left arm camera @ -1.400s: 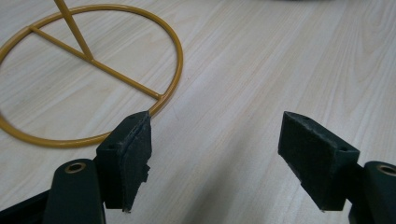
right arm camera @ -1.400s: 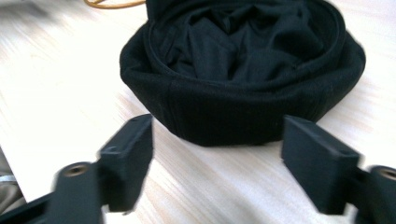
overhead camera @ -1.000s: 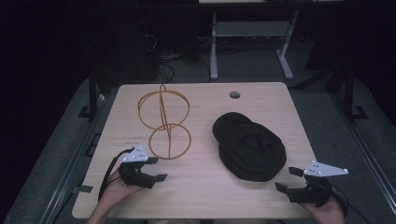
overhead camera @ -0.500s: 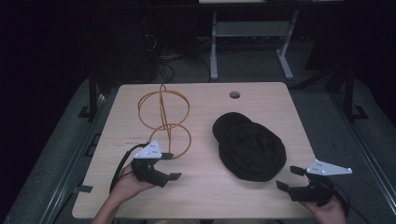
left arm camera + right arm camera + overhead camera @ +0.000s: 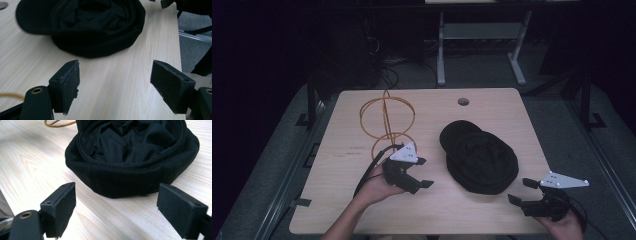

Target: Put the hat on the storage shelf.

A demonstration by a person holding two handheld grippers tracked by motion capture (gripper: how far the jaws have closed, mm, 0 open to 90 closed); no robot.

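We hold both hand-held grippers, L (image 5: 416,172) and R (image 5: 521,191), released w/ jaws spread, flanking the cap (image 5: 479,159) on the tabletop (image 5: 512,115), prob. to grip opposite edges.

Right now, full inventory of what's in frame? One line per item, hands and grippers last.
cap: 1, black, crumpled, opening up, right of table centre.
wire stand: 1, orange, upright hoops, left of table centre, behind the left gripper.
table: 1, light wood, with a round hole near its far edge.
metal frame: 1, pale grey, on the floor beyond the table.
left gripper: 1, black with grey plate, jaws open, pointing toward the cap, apart from it.
right gripper: 1, black with grey plate, jaws open, at the near right corner, apart from the cap.
hands: 2, one on each gripper.
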